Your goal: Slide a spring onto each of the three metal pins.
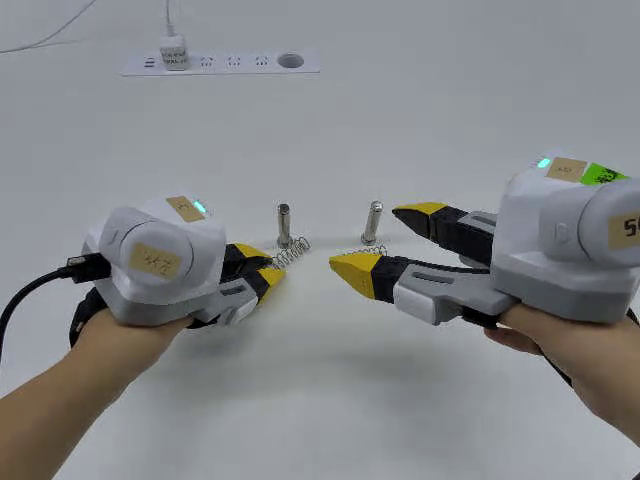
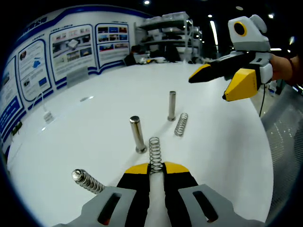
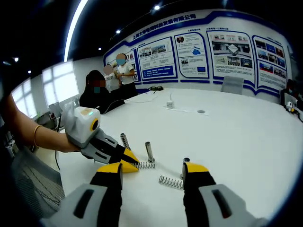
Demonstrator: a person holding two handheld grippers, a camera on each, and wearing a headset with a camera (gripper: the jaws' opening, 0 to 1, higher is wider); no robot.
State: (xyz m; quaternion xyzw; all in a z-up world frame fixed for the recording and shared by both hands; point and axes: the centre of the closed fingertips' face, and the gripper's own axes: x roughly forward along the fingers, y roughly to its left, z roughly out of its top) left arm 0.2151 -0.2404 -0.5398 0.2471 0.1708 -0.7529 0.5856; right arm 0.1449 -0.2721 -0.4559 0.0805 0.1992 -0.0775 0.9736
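Down on the plain white bench, a third steel pin wearing a spring sits just left of the left gripper. That gripper's yellow-tipped jaws are pinched tight on one end of a small steel coil spring, which juts toward a bare upright steel pin just beyond. Further right stands a second bare pin, with a loose spring lying at its foot. Rightmost, the right gripper has its jaws wide apart and empty, the loose spring lying between their tips.
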